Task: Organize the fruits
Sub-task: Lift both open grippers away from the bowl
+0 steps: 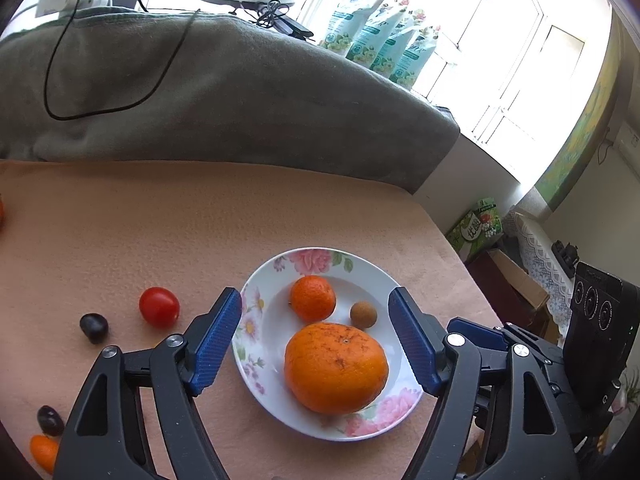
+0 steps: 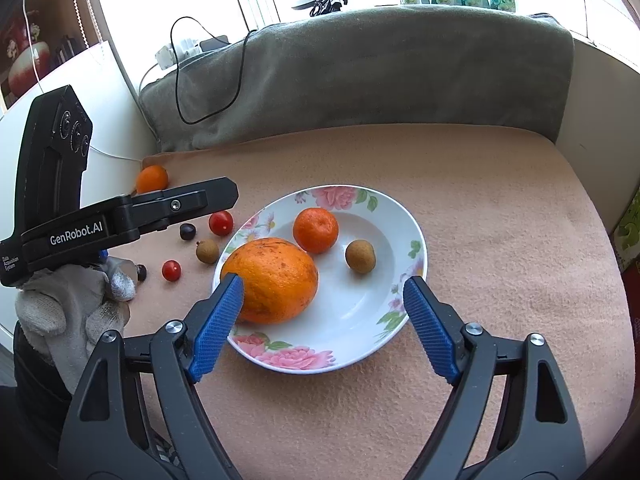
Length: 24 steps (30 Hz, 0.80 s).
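Both grippers gape empty over the floral plate (image 2: pixel 416 236) — left gripper (image 2: pixel 224 196) reads "GenRobot.AI".

We count one flowered plate (image 2: pixel 418 224) on the worktop. We count one large orange (image 2: pixel 276 280). There are two mandarins, the plate mandarin (image 2: pixel 316 230) and the corner mandarin (image 2: pixel 152 178); two longans, the plate longan (image 2: pixel 360 256) and the loose longan (image 2: pixel 207 251); two cherry tomatoes, the far tomato (image 2: pixel 221 223) and the near tomato (image 2: pixel 171 270); two dark grapes, the far grape (image 2: pixel 187 231) and the near grape (image 1: pixel 50 420); and one small oblong orange fruit (image 1: pixel 44 448).
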### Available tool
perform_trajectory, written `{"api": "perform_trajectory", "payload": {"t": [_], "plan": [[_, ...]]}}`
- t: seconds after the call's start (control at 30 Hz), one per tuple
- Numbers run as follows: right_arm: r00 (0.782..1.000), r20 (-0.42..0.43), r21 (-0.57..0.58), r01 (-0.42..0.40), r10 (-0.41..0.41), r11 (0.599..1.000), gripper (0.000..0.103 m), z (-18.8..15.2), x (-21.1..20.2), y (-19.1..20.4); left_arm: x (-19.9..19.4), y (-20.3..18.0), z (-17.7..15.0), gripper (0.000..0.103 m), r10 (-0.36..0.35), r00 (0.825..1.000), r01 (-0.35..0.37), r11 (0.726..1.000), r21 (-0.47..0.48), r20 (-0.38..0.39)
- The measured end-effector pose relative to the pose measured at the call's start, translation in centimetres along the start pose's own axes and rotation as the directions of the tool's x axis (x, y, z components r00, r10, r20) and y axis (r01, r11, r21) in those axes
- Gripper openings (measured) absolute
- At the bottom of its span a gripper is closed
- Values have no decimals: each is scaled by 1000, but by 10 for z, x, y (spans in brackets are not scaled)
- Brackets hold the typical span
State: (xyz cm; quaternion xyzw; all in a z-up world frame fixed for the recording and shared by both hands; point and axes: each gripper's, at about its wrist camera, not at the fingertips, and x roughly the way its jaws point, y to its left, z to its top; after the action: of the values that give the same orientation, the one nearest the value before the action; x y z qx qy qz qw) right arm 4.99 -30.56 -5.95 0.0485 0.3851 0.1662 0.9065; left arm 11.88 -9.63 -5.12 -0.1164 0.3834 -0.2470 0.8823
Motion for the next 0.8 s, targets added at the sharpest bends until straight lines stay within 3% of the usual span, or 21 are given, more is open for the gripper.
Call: {"api": "perform_trajectory", "payload": {"t": [0.43, 0.8], "plan": [[1000, 16, 24, -20, 20, 1000, 86, 1, -8, 4, -22, 6, -2, 76, 51, 998, -51, 999, 12, 34], [998, 33, -6, -58, 58, 998, 86, 6, -14, 25, -61, 37, -2, 76, 123, 989, -122, 992, -26, 84]]}}
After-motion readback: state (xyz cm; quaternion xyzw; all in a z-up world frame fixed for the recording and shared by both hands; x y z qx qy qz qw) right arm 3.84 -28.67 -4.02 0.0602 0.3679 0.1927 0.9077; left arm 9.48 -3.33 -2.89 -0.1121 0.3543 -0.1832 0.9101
